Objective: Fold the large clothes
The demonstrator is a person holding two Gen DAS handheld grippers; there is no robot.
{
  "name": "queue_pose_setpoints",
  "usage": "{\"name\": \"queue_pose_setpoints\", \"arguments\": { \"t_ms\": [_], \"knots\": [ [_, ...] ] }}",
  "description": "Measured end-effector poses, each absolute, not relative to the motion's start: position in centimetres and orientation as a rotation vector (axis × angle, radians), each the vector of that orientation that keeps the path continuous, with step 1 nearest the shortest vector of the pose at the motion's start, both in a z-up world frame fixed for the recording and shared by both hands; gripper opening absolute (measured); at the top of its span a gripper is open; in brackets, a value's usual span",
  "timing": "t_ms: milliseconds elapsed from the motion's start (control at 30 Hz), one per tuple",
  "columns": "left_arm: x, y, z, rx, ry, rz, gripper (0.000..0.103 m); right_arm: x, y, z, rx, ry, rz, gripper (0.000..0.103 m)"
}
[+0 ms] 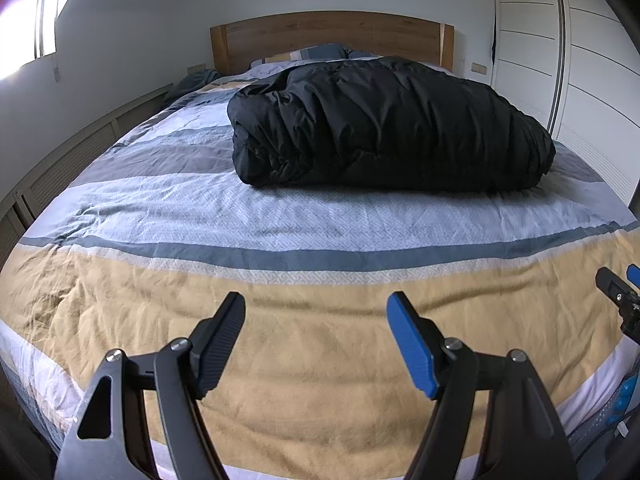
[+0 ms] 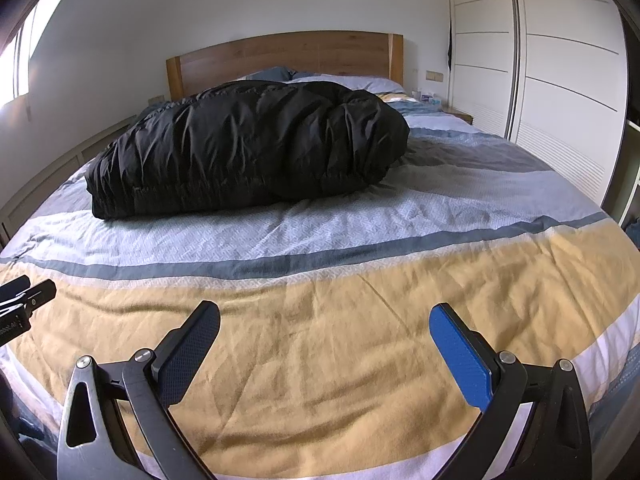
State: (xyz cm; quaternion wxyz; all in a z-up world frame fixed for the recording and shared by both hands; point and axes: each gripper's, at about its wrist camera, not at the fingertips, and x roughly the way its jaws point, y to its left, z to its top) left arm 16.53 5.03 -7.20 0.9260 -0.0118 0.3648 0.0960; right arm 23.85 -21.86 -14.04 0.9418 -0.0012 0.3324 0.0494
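Note:
A large black puffy coat [image 1: 384, 128] lies folded into a thick bundle on the middle of the striped bedspread [image 1: 320, 360]; it also shows in the right wrist view [image 2: 248, 144]. My left gripper [image 1: 316, 304] is open and empty, held above the tan stripe near the foot of the bed, well short of the coat. My right gripper [image 2: 324, 314] is open and empty, beside it to the right, also over the tan stripe [image 2: 320, 340]. The right gripper's tip shows at the left wrist view's right edge [image 1: 618, 292].
A wooden headboard [image 1: 332, 36] with pillows [image 1: 316, 54] stands at the far end. White wardrobe doors [image 2: 560, 100] run along the right side. A low slatted cabinet [image 1: 72, 160] and a window [image 1: 44, 20] are on the left. A nightstand [image 2: 456, 112] sits by the headboard.

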Motion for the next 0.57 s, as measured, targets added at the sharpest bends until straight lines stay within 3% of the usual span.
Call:
{"name": "queue_pose_setpoints", "arguments": {
  "t_ms": [567],
  "knots": [
    [16.61,5.34,-7.48,-0.050,0.768,0.162,0.072,24.04,-22.11,-14.39,0.004,0.695,0.097,0.103]
  ]
}}
